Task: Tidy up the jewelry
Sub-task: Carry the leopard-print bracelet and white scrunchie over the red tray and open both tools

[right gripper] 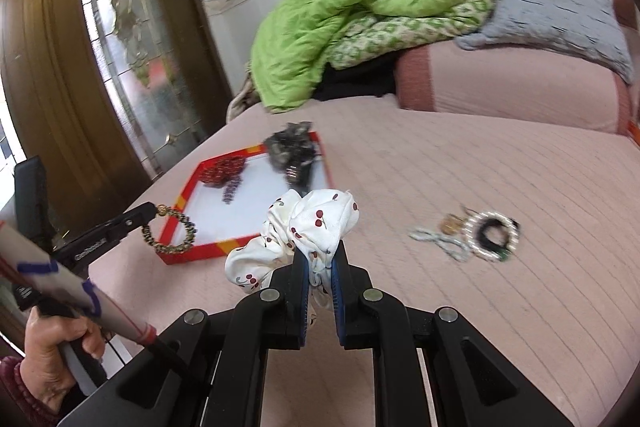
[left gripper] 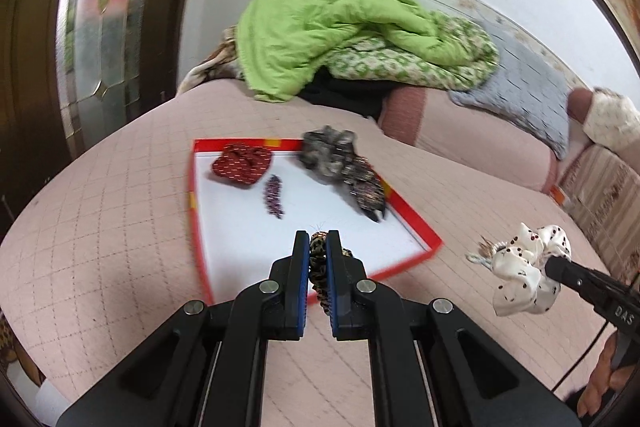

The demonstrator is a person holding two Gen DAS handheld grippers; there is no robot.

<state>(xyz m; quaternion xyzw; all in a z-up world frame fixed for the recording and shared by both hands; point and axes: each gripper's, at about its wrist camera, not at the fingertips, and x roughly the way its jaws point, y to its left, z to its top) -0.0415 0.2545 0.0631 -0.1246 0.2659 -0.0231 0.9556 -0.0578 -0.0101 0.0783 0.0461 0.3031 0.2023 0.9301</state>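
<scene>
Our left gripper (left gripper: 319,239) has its jaws clamped on a beaded bracelet (right gripper: 170,233), which hangs over the near edge of the red-rimmed tray (left gripper: 416,219). Ahead of those jaws, inside the tray, lie a red scrunchie (left gripper: 241,164), a purple beaded piece (left gripper: 273,195) and a dark scrunchie (left gripper: 329,153). Our right gripper (right gripper: 319,247) pinches a white cherry-print scrunchie (right gripper: 310,223); right of those jaws, loose jewelry (right gripper: 480,233) rests on the pink bedspread (right gripper: 500,167).

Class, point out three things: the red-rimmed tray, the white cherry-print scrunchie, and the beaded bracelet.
red-rimmed tray (left gripper: 412,217): left wrist view, right rim.
white cherry-print scrunchie (right gripper: 316,219): right wrist view, upper fabric fold.
beaded bracelet (right gripper: 188,227): right wrist view, right side of the loop.
</scene>
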